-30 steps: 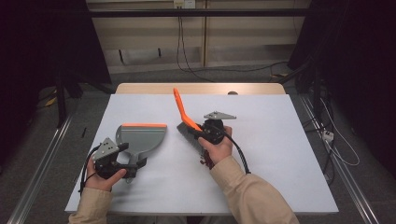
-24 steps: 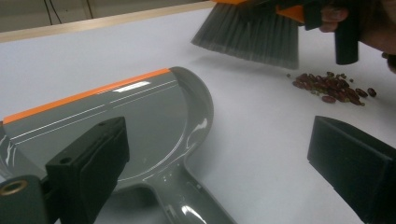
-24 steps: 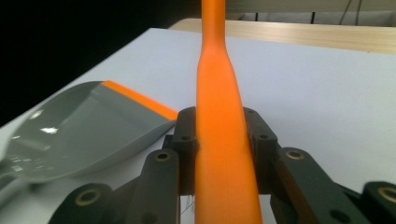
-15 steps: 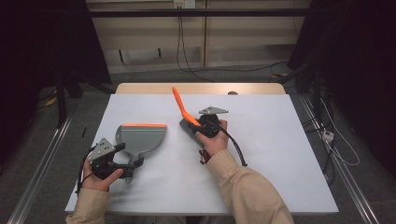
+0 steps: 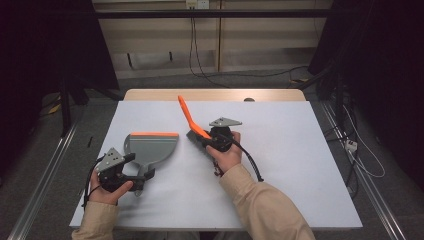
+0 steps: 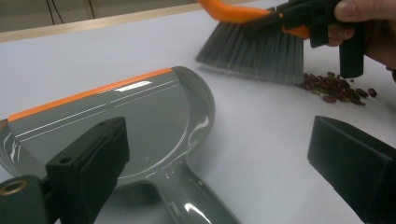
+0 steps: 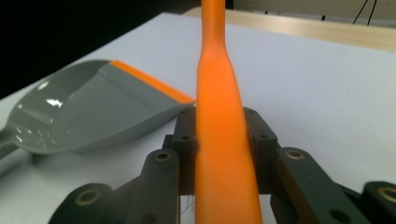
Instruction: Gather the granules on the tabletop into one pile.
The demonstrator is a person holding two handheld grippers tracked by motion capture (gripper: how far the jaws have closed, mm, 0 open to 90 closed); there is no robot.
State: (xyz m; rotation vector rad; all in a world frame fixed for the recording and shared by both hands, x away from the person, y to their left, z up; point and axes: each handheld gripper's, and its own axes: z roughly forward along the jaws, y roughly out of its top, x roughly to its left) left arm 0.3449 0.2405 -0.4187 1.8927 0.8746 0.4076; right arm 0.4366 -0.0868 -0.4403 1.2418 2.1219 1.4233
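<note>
Left gripper (image 5: 142,172): fingers apart astride the grey plastic dustpan's (image 5: 152,148) handle; close, steady the pan. Right gripper (image 5: 209,138): fingers clamped on the orange-handled grey brush (image 5: 192,121); sweep the brown beans (image 6: 337,88) toward nine o'clock across the white surface (image 5: 300,150).

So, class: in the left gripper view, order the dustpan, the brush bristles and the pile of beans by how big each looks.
1. Grey dustpan, though it lies nearest the camera.
2. Brush bristles.
3. Pile of dark beans, clearly smallest.
</note>
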